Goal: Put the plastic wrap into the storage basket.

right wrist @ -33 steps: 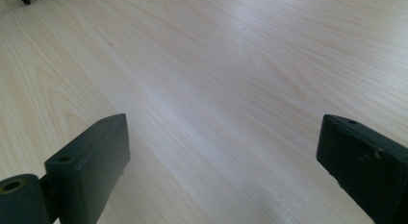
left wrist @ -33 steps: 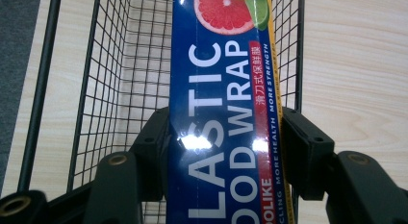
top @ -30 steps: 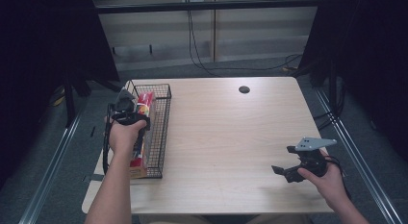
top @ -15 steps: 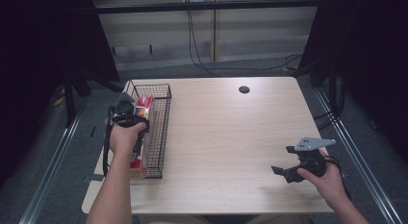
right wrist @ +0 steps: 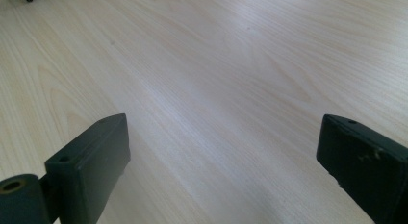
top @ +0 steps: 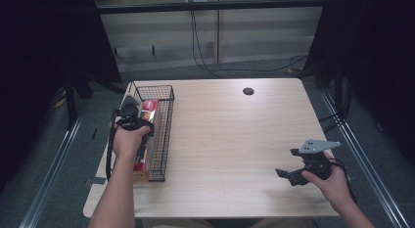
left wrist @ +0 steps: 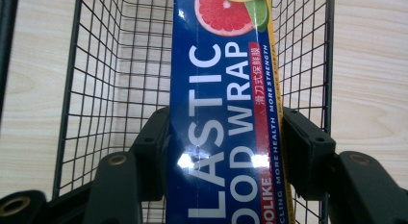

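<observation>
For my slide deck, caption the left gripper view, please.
Left claw clamps a plastic wrap box over the wire basket.

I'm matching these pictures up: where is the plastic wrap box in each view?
High view: plastic wrap box at left, in the wire basket, under the left gripper.
Left gripper view: box centre, clamped between the jaws.
Right gripper view: bare tabletop ahead of it.
Shared landmark: the wire basket.

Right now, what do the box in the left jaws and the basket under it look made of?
Plastic wrap box: likely glossy printed cardboard, given the glare spots and sharp edges. Basket: thin black wire mesh, probably coated metal. Left gripper clamps the box's sides.
</observation>
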A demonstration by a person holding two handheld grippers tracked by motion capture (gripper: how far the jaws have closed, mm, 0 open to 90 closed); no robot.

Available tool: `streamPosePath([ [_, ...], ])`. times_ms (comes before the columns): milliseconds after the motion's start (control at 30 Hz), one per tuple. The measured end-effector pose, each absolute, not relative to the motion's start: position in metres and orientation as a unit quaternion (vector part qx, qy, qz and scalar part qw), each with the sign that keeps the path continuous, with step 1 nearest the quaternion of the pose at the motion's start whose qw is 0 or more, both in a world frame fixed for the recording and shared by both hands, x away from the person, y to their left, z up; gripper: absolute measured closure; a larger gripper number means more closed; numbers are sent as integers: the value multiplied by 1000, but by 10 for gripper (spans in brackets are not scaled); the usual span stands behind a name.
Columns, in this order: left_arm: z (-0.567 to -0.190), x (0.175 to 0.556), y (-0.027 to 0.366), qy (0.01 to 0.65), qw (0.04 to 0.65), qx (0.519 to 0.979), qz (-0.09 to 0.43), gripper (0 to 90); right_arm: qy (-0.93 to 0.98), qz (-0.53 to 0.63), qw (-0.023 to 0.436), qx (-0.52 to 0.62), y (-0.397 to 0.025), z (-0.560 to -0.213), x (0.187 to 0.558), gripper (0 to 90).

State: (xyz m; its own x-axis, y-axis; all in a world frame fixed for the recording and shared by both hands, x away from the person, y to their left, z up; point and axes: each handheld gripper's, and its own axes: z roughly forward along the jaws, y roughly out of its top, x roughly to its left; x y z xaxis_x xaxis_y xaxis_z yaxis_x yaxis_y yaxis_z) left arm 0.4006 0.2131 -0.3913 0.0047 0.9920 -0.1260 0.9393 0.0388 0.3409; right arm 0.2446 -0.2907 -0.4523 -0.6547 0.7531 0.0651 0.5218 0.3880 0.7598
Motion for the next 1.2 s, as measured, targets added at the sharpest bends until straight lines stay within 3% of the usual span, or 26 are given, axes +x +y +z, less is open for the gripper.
streamPosePath([
  [1200, -395, 396, 215, 691, 157, 702, 71, 413, 824, 394, 141, 382, -283, -451, 247, 40],
])
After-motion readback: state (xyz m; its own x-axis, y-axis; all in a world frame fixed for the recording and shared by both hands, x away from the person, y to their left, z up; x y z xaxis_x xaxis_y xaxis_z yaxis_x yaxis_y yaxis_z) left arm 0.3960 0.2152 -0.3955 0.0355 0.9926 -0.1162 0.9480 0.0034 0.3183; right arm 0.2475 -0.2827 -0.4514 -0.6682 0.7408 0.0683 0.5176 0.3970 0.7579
